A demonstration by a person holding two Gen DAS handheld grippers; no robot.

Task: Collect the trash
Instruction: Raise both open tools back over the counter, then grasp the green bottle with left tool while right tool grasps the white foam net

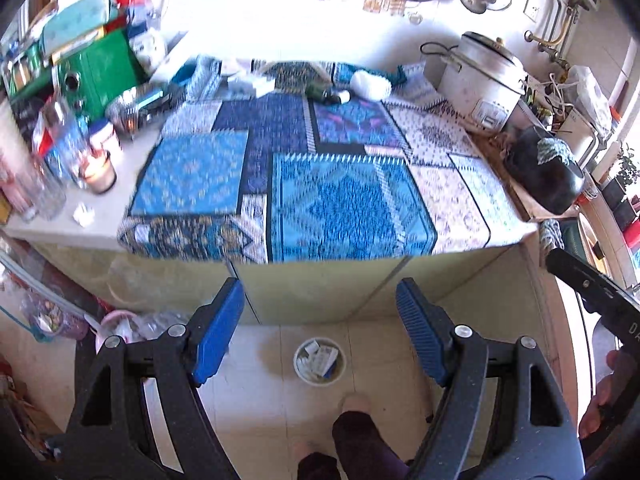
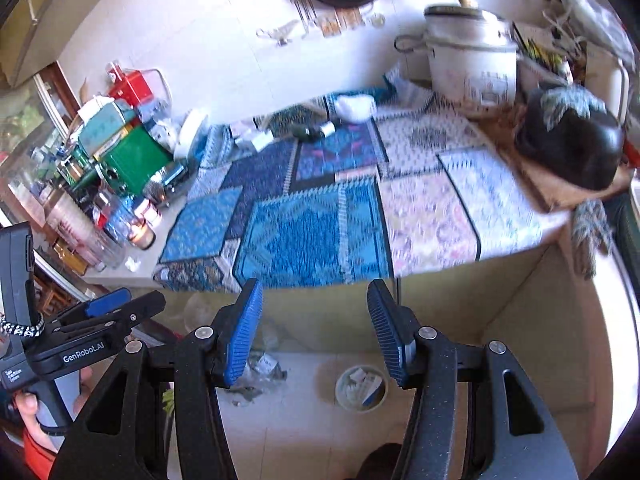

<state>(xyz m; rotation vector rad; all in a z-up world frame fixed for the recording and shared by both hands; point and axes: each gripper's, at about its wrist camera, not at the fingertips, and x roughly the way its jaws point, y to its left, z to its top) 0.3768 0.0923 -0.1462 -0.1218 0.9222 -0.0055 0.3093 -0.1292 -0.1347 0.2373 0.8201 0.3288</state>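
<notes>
A small round trash bin (image 1: 319, 363) with paper scraps stands on the floor below the counter; it also shows in the right wrist view (image 2: 361, 388). On the blue patterned cloth (image 1: 320, 184) far back lie a dark green bottle (image 1: 326, 94), a white crumpled wad (image 1: 370, 84) and a small white box (image 1: 260, 86). A small white paper scrap (image 1: 84, 213) lies on the bare counter at left. My left gripper (image 1: 320, 312) is open and empty, above the floor in front of the counter. My right gripper (image 2: 316, 312) is open and empty, beside it.
A white rice cooker (image 1: 482, 80) and a black bag (image 1: 544, 168) stand at the right. Boxes, a green tin (image 1: 96, 68), jars and bottles crowd the left end. Crumpled plastic (image 2: 256, 372) lies on the floor. The person's foot (image 1: 356, 428) is near the bin.
</notes>
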